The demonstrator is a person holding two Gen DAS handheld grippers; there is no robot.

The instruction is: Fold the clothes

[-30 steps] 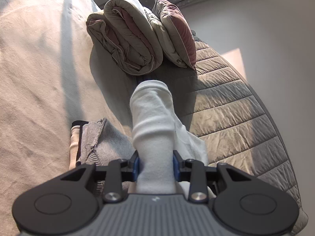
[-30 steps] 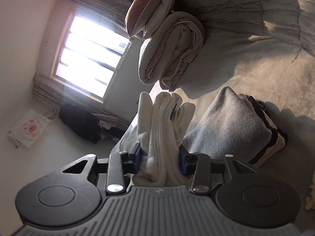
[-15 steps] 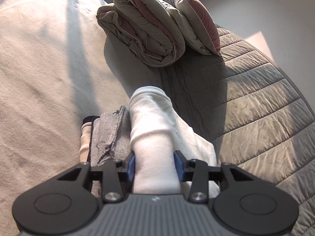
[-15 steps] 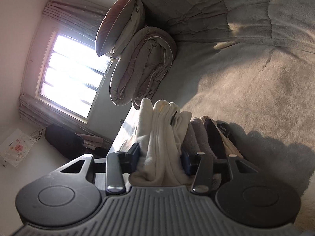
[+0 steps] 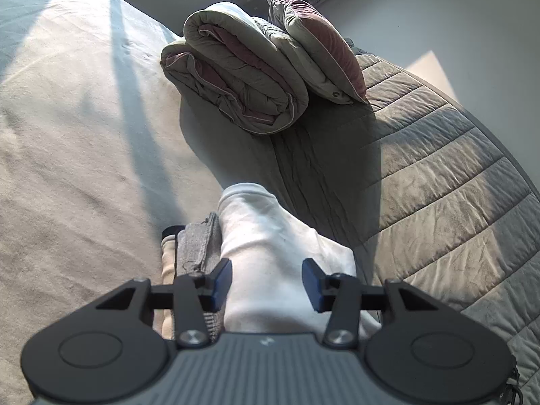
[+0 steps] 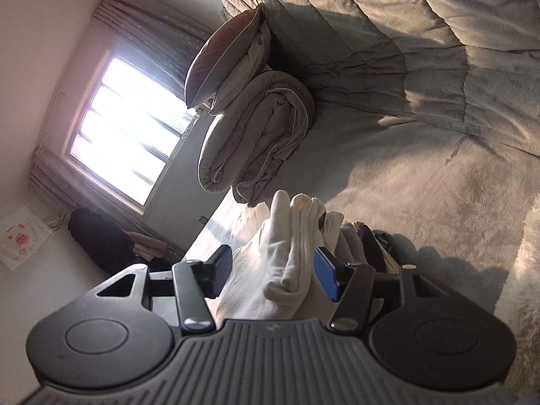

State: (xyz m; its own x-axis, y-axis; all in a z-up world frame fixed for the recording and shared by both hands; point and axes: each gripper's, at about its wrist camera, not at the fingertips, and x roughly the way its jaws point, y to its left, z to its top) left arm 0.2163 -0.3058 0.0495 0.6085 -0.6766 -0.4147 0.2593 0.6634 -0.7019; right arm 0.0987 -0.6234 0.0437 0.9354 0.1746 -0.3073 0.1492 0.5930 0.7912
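Straddling the folded white garment (image 5: 266, 253), the left gripper (image 5: 266, 281) has its blue pads set apart, with a little daylight visible between each pad and the cloth, so it reads as released rather than clamped. The right gripper (image 6: 273, 271) is likewise spread: its left pad stands clear of the fabric, while its right pad lies close against the edge layers; whether it touches them I cannot quite tell from this angle.

Moving outward, the white garment sits directly between the fingers of both tools and runs straight ahead of each, its long axis in line with the fingers. In the left wrist view the rounded fold end points away from the gripper toward the rolled duvet (image 5: 236, 67); in the right wrist view the stacked edges of the garment (image 6: 297, 236) stand up like layered leaves, pointing the same way. It appears to rest on top of a small pile of folded clothes (image 5: 199, 246), a grey knit over a cream piece and something dark, which shows at the garment's left in the left view and at its right in the right view.

Neither tool is nearer; each is at the garment. Judging from the open fingers, the placing step looks done, and the coming move is most likely a straight withdrawal backward along that long axis, so the pads do not drag the top layers askew.

Beyond lie the bed sheet (image 5: 67, 168), the pillow (image 5: 320, 44) leaning on the duvet, and the quilted cover (image 5: 438, 185).
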